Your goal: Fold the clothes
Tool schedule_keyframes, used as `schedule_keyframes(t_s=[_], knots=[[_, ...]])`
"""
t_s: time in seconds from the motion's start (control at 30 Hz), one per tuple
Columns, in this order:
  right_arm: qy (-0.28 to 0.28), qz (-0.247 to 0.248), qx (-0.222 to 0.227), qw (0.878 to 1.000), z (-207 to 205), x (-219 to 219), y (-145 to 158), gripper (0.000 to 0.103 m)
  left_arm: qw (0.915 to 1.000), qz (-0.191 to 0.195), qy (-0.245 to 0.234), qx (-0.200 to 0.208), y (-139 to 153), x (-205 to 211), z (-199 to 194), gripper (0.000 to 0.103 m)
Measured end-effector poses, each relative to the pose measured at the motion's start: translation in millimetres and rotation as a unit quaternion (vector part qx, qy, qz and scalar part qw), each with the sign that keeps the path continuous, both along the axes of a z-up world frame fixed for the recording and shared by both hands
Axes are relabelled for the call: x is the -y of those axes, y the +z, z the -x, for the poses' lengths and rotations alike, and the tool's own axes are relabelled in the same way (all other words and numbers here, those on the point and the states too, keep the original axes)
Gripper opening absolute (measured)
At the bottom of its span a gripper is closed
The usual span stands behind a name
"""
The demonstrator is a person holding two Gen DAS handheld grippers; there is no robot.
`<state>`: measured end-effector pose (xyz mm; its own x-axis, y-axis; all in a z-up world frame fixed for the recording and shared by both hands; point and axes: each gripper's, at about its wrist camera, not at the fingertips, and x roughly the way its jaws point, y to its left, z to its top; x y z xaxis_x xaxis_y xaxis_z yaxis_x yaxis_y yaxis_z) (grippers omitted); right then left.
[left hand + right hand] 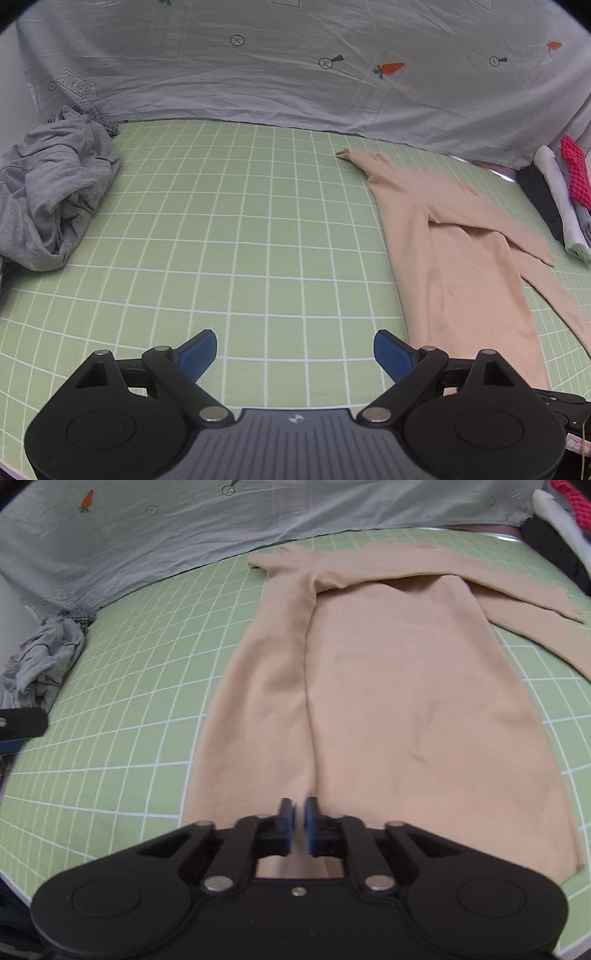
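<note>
right gripper hovers over the near hem of the beige top, jaws nearly together, no cloth visibly between them. left gripper is wide open and empty over the green grid table, just left of the garment. one side looks already folded in. next, i'd pinch both near corners, then lift evenly so the hem stays straight.

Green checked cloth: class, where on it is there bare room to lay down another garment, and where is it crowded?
The widest bare patch of the green checked cloth lies between the crumpled grey garment and the beige top. It is crowded at the right edge, where the folded stack sits close beside the beige sleeve.
</note>
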<state>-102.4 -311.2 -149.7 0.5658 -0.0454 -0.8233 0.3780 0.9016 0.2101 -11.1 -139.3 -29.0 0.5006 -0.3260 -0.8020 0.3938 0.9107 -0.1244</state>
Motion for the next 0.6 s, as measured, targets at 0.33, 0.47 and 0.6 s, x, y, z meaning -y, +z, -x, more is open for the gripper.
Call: schedule_keyframes(t_s=[0.33,0.47,0.6], knots=[[-0.029,0.059,-0.045,0.997,20.2,7.1,6.8,0.006,0.9998,0.008,-0.012,-0.012,-4.5,7.6,0.5,0.092],[-0.035,0.080,-0.032,0.996,28.2,12.3,16.8,0.040,0.9997,0.006,-0.018,-0.015,-6.9,22.6,3.5,0.092],[-0.052,0.077,-0.015,0.996,34.4,34.5,25.7,0.049,0.9995,0.005,-0.021,-0.022,-12.2,44.5,5.4,0.092]])
